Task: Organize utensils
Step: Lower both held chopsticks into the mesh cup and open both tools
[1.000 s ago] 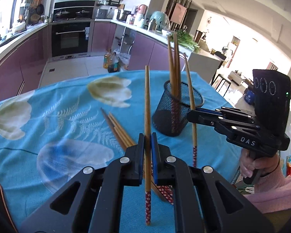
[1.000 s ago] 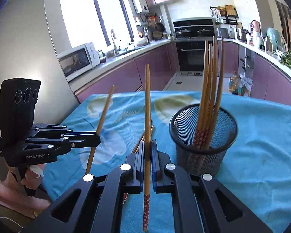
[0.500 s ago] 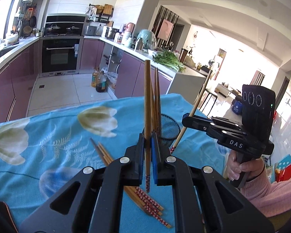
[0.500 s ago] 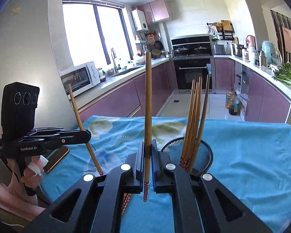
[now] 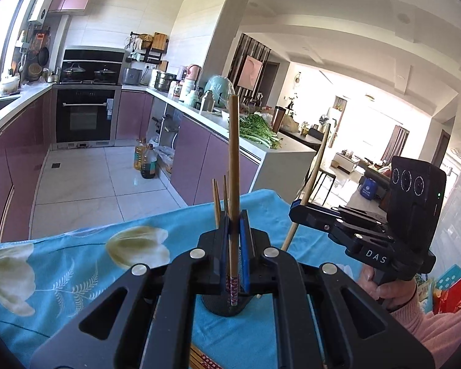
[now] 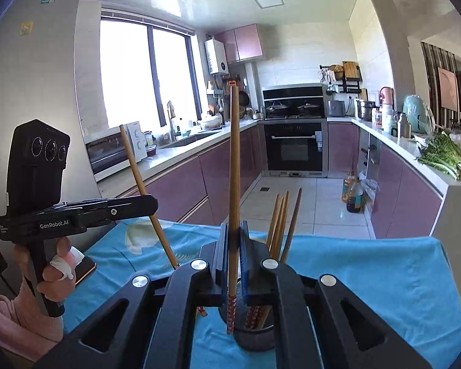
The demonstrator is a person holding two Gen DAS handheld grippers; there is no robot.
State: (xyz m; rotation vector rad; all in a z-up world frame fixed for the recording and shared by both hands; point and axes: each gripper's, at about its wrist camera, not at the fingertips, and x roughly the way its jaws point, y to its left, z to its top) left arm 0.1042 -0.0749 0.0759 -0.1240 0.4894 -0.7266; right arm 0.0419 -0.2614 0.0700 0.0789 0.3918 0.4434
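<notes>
The task is partly done. Several chopsticks (image 6: 280, 221) stand already in the black mesh holder (image 6: 255, 339), which sits on the blue flowered tablecloth (image 6: 368, 276), near the cameras. Two more are in the air: the left gripper (image 5: 234, 246) is clenched on one chopstick (image 5: 233, 166), held upright just above the holder, and the right gripper (image 6: 234, 249) is clenched on another chopstick (image 6: 234, 166), also upright with its lower end at the holder's rim. I judge that both must next go down into the holder. At the bottom edge of the left wrist view some loose chopsticks (image 5: 204, 361) lie on the cloth, so work is left.

The chopsticks are long, thin and brown, probably bamboo, with a red patterned band at the lower end.
</notes>
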